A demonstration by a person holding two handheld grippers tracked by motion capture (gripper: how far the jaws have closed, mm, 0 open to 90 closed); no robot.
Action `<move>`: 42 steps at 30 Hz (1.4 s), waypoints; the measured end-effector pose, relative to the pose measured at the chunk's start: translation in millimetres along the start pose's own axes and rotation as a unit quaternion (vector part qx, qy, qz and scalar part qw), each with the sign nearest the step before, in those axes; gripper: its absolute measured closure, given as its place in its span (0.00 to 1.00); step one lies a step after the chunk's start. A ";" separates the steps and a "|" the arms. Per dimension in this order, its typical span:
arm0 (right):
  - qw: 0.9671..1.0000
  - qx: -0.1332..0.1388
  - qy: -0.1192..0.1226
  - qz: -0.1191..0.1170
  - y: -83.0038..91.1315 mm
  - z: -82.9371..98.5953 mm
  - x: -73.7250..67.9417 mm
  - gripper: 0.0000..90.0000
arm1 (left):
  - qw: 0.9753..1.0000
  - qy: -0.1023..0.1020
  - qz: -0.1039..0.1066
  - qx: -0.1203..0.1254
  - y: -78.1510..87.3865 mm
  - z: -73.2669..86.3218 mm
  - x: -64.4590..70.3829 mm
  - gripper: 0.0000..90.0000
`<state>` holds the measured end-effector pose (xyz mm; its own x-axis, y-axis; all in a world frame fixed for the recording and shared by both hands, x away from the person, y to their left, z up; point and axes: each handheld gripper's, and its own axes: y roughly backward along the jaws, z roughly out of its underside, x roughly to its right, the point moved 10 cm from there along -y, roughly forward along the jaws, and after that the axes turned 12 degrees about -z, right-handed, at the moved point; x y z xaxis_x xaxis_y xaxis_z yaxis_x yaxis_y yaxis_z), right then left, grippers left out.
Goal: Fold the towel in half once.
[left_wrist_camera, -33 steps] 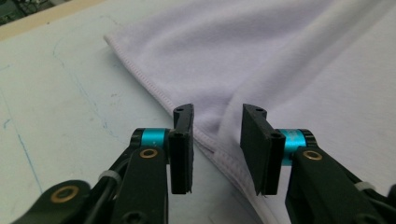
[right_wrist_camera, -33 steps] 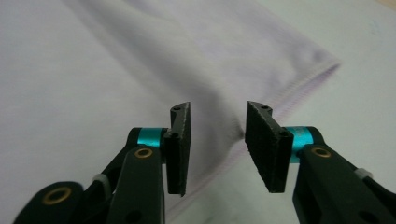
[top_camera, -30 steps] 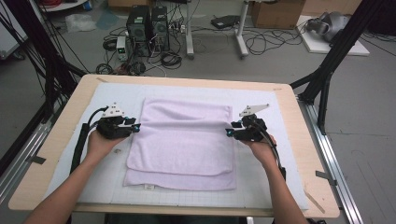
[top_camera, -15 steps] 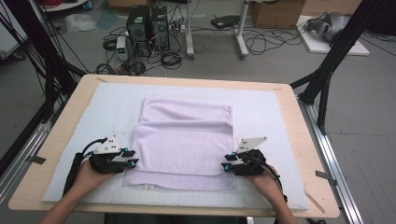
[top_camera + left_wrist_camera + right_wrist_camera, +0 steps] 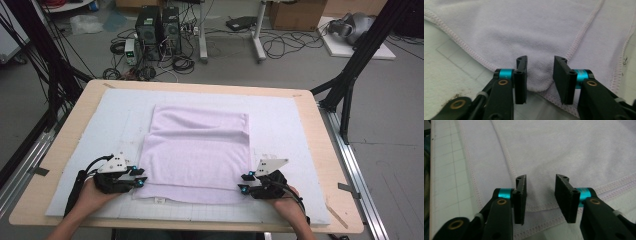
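Left tongs [image 5: 141, 179] sit at the near left corner of the lilac towel [image 5: 200, 150], at about 7 o'clock on the desk [image 5: 320, 125], held low in the person's left hand [image 5: 92, 197]. In the left gripper view the left tongs [image 5: 539, 75] stand with jaws parted to a middling gap, and a rounded corner of the towel [image 5: 541, 37] lies between them, its tip reaching back toward the jaw roots; the jaws flank the cloth without pinching it. A second stitched hem runs from 1 o'clock down to 5 o'clock in that view, marking a lower layer of the towel under the upper one.

Right tongs [image 5: 243, 182] rest at the towel's near right corner, about 5 o'clock on the desk, in the right hand [image 5: 290, 200]. In the right gripper view the right tongs [image 5: 540, 197] are parted to much the same gap, empty, with the towel [image 5: 564, 150] spread beneath and ahead of them; two stitched hems cross just under the jaws, so the tips hang over the edge of the upper layer.

From the high view the towel lies flat on the white gridded mat [image 5: 100, 125], folded so that a shorter layer covers the near part and a band of the under layer shows at 12 o'clock. Both tongs point inward toward each other across the towel's near edge.
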<state>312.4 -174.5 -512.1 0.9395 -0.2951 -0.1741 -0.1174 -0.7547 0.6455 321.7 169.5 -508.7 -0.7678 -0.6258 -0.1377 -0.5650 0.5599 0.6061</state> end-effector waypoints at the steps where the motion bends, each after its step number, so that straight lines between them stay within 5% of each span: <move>1: 1.000 0.000 -0.003 -0.002 0.0 -0.1 -0.2 0.81 | 1.000 -0.002 0.004 0.002 -0.3 -0.7 1.9 0.83; 5: 1.000 -0.002 -0.007 -0.013 -0.7 -1.5 -1.5 0.96 | 1.000 0.000 0.008 -0.001 -0.6 -2.1 4.1 0.97; 12: 1.000 0.012 -0.009 -0.014 7.6 -13.3 1.4 0.97 | 1.000 0.006 0.002 0.012 7.6 -14.0 0.0 0.98; 21: 0.998 0.055 0.003 -0.006 33.3 -37.1 -0.8 0.97 | 0.999 0.002 -0.007 0.049 43.6 -42.5 -4.6 0.98; 26: 0.998 0.047 0.019 -0.023 40.7 -28.9 -29.7 0.96 | 0.999 -0.014 0.010 0.039 56.1 -25.2 18.5 0.98; 28: 0.999 0.037 0.016 -0.030 37.2 -20.9 -37.3 0.84 | 1.000 -0.015 0.010 0.025 51.0 -14.0 21.9 0.89; 30: 0.999 0.026 0.011 -0.037 29.9 -11.9 -38.6 0.81 | 1.000 -0.007 0.017 0.013 44.4 -7.1 22.9 0.81; 33: 0.999 0.023 0.008 -0.044 19.5 -7.0 -37.6 0.75 | 1.000 -0.011 0.019 -0.001 34.2 -1.1 25.7 0.78; 36: 0.999 -0.009 0.012 -0.044 6.1 1.7 -35.5 0.72 | 0.999 -0.014 0.026 -0.016 26.6 5.1 27.1 0.78; 39: 0.999 -0.011 0.002 -0.047 -0.6 6.6 -33.2 0.77 | 0.999 -0.009 0.033 -0.017 22.6 10.8 29.0 0.79; 42: 0.998 -0.011 -0.003 -0.064 1.1 8.7 -36.8 0.94 | 0.999 -0.013 0.037 -0.013 25.0 12.2 31.3 0.95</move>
<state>274.9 -169.5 -511.5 0.9446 -0.1996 -0.2607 0.0112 -0.7738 0.6333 279.9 170.5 -507.4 -0.8151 -0.5686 -0.1109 -0.4978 0.5895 0.6361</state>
